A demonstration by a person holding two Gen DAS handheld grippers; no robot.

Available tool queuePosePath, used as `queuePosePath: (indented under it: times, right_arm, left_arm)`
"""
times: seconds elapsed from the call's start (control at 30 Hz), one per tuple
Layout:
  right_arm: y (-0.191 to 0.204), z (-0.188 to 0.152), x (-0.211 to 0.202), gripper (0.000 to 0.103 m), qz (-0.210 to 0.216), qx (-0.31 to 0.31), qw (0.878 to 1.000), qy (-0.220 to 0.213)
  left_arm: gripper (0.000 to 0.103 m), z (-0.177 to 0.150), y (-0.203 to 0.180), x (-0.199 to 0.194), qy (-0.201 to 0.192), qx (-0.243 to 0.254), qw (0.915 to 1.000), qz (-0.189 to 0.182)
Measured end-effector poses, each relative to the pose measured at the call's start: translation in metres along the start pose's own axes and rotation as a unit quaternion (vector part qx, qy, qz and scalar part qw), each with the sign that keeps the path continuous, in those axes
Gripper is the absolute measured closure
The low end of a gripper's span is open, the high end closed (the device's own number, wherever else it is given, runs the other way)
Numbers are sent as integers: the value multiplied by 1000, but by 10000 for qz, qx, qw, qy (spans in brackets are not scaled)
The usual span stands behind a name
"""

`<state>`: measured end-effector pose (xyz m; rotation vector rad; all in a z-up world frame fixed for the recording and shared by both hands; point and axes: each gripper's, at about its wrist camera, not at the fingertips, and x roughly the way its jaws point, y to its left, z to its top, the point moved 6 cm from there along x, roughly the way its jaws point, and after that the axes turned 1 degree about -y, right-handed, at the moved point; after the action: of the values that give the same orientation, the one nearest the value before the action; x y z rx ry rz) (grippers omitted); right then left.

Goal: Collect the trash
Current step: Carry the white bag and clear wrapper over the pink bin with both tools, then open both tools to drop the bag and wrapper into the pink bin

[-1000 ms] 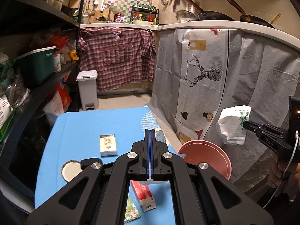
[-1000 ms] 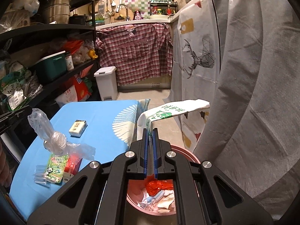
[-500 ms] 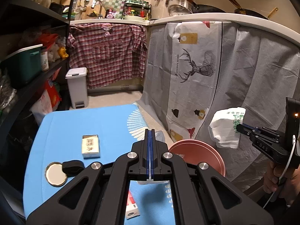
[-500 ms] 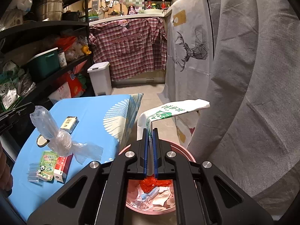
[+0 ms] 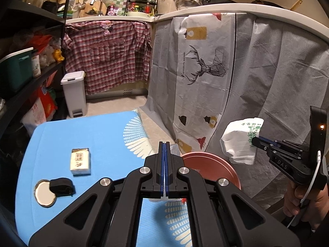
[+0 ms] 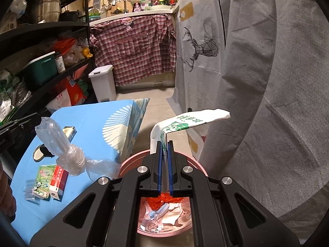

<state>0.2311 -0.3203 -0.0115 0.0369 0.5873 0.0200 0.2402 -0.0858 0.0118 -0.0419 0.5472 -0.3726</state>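
My left gripper [image 5: 165, 144] is shut on a knotted clear plastic bag [image 6: 61, 144]; in the right wrist view the bag hangs from it above the blue table's right edge, beside the pink bin [image 6: 131, 160]. My right gripper [image 6: 163, 144] is shut on a white bag with green print [image 6: 185, 125], held over the bin. The bin holds a red wrapper [image 6: 162, 201] and several scraps. In the left wrist view the right gripper [image 5: 255, 141] and white bag [image 5: 240, 142] are just right of the pink bin [image 5: 205, 164].
On the blue tablecloth [image 5: 98, 135] lie a small white box [image 5: 80, 161], a round lid [image 5: 44, 193] under a black object [image 5: 61, 186], a green packet [image 6: 45, 177] and a red-and-white box [image 6: 59, 180]. Dark shelves stand left, a grey curtain right, a white pedal bin [image 5: 74, 94] behind.
My left gripper has carried the clear bag rightward toward the pink bin. My right gripper has sunk a little closer over the bin, still holding the white bag.
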Motion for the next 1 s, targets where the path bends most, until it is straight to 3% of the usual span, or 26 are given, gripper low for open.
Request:
queuePosePath:
  times: [0.73,0.83,0.9,0.97,1.0]
  right_arm:
    - [-19,-18,37,97,-11,85,9989,456]
    - [-19,-20,41,96,-15,78,9985,543]
    - [-18,-22,44,87,-18,69,9979,638]
    - [-19,-21,44,68,-66,70,9981,608]
    - [-19,-19,42,67,-71,87,9984,555]
  left_arm:
    - [103,-18,-61,78,605,331,9971,-321]
    - [99,-20,-64,83,714,365,9962,-352]
    - [81,-19,-64,83,723,359,9960,-377]
    - [77,-17,-60,79,672,343,9966,-341]
    - [77,-16,-58,77,659,316,9968,-330]
